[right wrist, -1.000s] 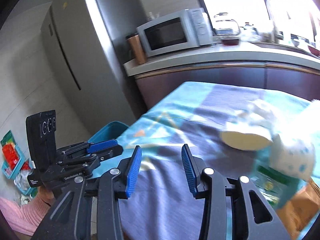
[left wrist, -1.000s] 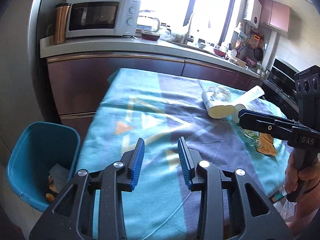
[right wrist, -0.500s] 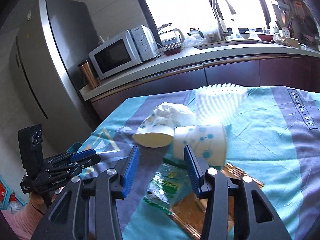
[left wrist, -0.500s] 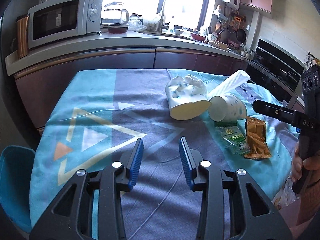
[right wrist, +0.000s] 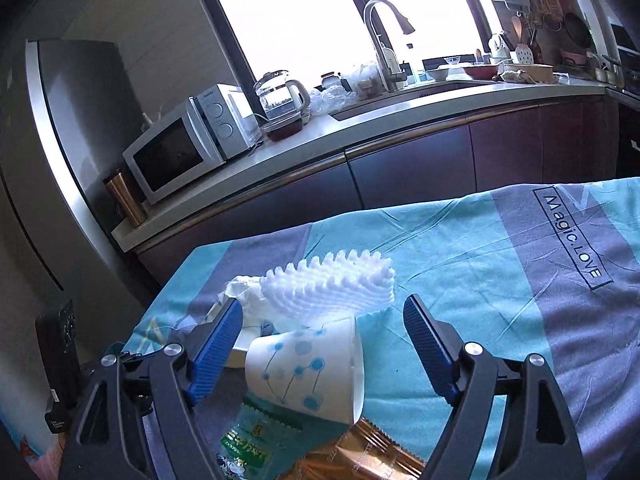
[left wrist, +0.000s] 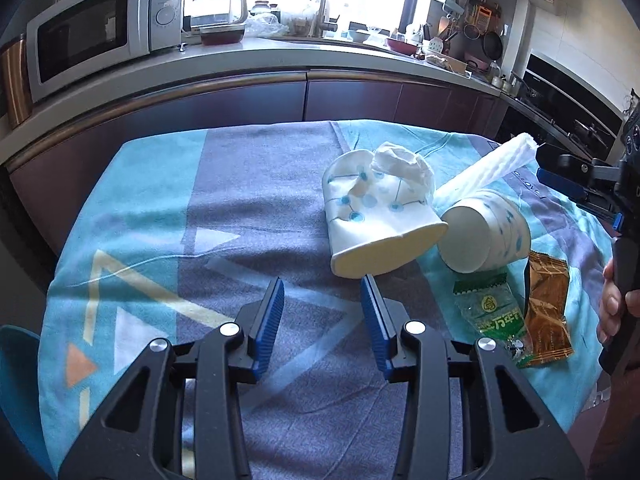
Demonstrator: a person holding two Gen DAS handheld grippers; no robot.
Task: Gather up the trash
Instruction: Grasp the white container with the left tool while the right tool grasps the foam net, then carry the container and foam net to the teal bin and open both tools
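The right gripper (right wrist: 322, 344), jaws just opened wide, frames a tipped cup (right wrist: 308, 372), not touching it. Its rim hides part of a brown wrapper (right wrist: 360, 460). The left gripper (left wrist: 322, 312), half open and empty, hovers near a crushed cup (left wrist: 376, 216), possibly tissue-stuffed.

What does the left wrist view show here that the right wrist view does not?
Only the left wrist view shows the blue bin's edge at lower left, the oven, and the left gripper, open with nothing between its jaws. Only the right wrist view shows the fridge, the faucet, and the "Magic.LOVE" print. Both show the two paper cups, foam sleeve, green wrapper, brown wrapper and microwave.
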